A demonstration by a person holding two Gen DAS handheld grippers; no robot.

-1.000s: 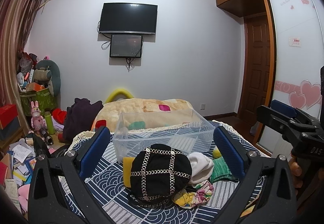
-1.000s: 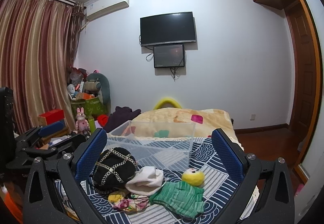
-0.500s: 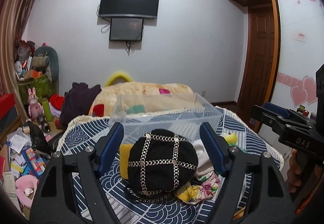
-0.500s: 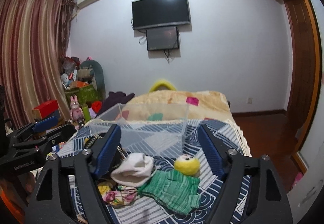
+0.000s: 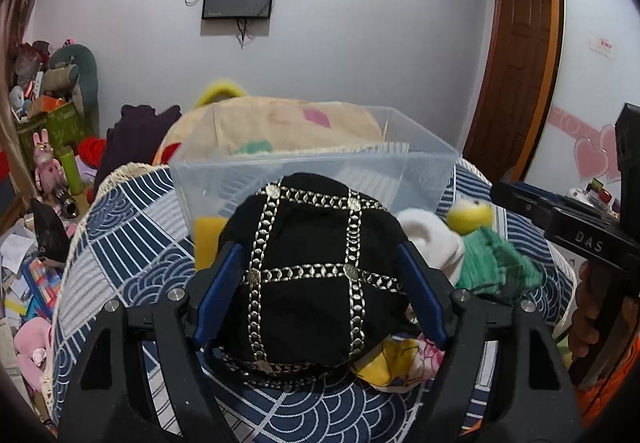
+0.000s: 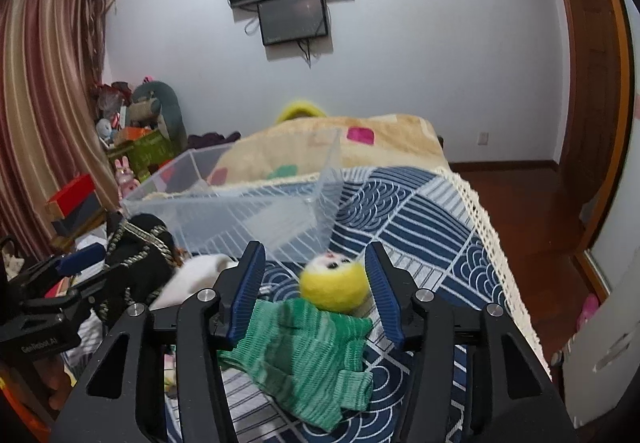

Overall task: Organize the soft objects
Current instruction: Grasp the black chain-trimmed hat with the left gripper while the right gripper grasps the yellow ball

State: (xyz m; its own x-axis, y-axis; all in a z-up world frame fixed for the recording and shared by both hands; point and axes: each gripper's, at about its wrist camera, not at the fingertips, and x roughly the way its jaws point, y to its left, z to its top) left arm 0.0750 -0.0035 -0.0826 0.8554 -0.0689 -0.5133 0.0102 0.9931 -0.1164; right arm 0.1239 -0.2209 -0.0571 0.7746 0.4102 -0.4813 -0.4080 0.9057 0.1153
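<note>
A black hat with silver chain bands (image 5: 312, 267) lies on the blue patterned bedspread (image 5: 132, 243) before a clear plastic bin (image 5: 312, 171). My left gripper (image 5: 320, 283) is open, its blue pads on either side of the hat. To the hat's right lie a white sock (image 5: 432, 239), a green knitted glove (image 6: 304, 347), a yellow plush ball (image 6: 334, 281) and a floral cloth (image 5: 400, 359). My right gripper (image 6: 316, 291) is open, its pads straddling the yellow ball and the glove's top. The bin (image 6: 240, 203) looks empty.
A beige quilt (image 6: 340, 143) lies behind the bin. A yellow sponge-like block (image 5: 206, 239) sits left of the hat. Cluttered toys and boxes (image 5: 52, 123) stand on the floor at left. The bed's lace edge (image 6: 492, 227) drops to a wooden floor at right.
Both grippers have moved forward and down toward the pile and narrowed. The left now brackets the black hat; the right now brackets the yellow ball and glove.
</note>
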